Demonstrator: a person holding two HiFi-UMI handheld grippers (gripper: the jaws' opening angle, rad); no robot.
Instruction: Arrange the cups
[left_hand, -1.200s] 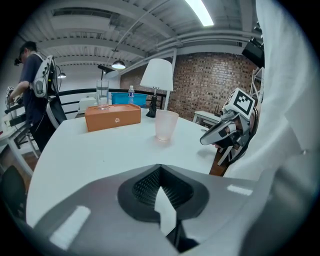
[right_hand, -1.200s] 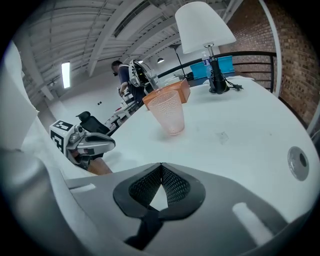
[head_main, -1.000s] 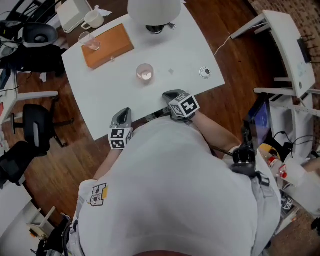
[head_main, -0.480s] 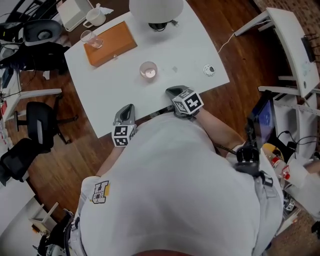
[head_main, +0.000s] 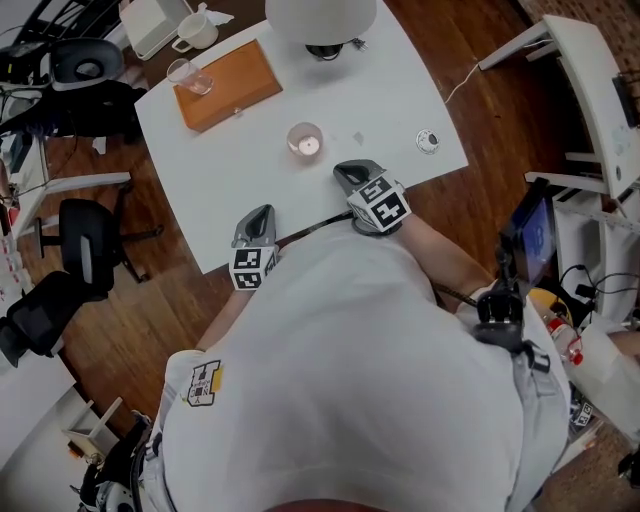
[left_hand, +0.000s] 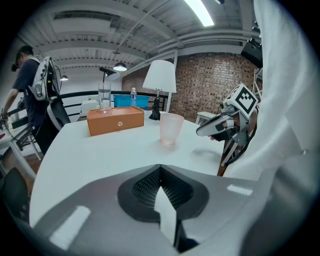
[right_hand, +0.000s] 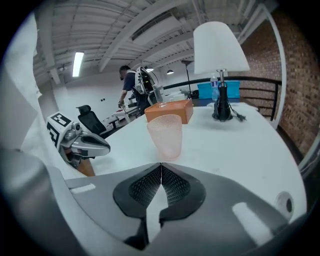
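A pink translucent cup (head_main: 305, 141) stands upright near the middle of the white table (head_main: 400, 80). It also shows in the left gripper view (left_hand: 171, 128) and the right gripper view (right_hand: 165, 136). A clear glass (head_main: 183, 73) stands on an orange box (head_main: 225, 85) at the far left. A white mug (head_main: 195, 32) sits beyond it. My right gripper (head_main: 342, 170) is shut and empty, a short way in front of the pink cup. My left gripper (head_main: 260, 213) is shut and empty at the table's near edge, further from the cup.
A white lamp (head_main: 320, 15) stands at the table's far edge. A small round object (head_main: 428, 141) lies near the right corner. A white tray (head_main: 150, 25) sits off the far left corner. A black chair (head_main: 85, 240) stands at the left of the table.
My right gripper has moved a little forward over the table, closer to the pink cup. The left gripper has stayed at the near edge.
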